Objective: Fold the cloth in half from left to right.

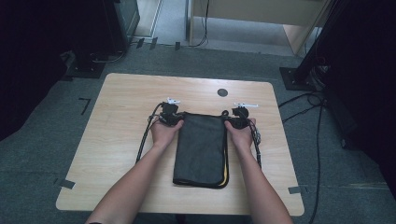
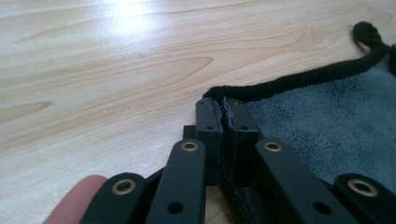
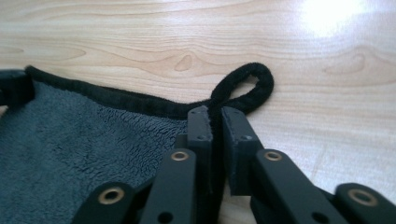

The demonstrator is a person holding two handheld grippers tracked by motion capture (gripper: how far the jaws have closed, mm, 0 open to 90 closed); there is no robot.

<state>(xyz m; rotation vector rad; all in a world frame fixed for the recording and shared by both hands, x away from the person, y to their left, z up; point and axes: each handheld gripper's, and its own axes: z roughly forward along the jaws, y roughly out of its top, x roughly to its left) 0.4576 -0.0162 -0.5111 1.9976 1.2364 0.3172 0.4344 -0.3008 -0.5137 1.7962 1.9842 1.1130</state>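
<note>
My left gripper [image 2: 223, 114] and right gripper [image 3: 215, 122] each pinch a far corner of the grey towel [image 1: 201, 147]; its long axis runs toward me.

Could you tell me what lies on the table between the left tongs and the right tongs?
The far edge of the folded grey towel spans it, in the high view. The left tongs and right tongs each pinch a far corner.

A folded dark towel [image 1: 201, 148] is held at its far corners by the left gripper [image 1: 173, 118] and right gripper [image 1: 237, 121] on the tabletop [image 1: 126, 98].
</note>
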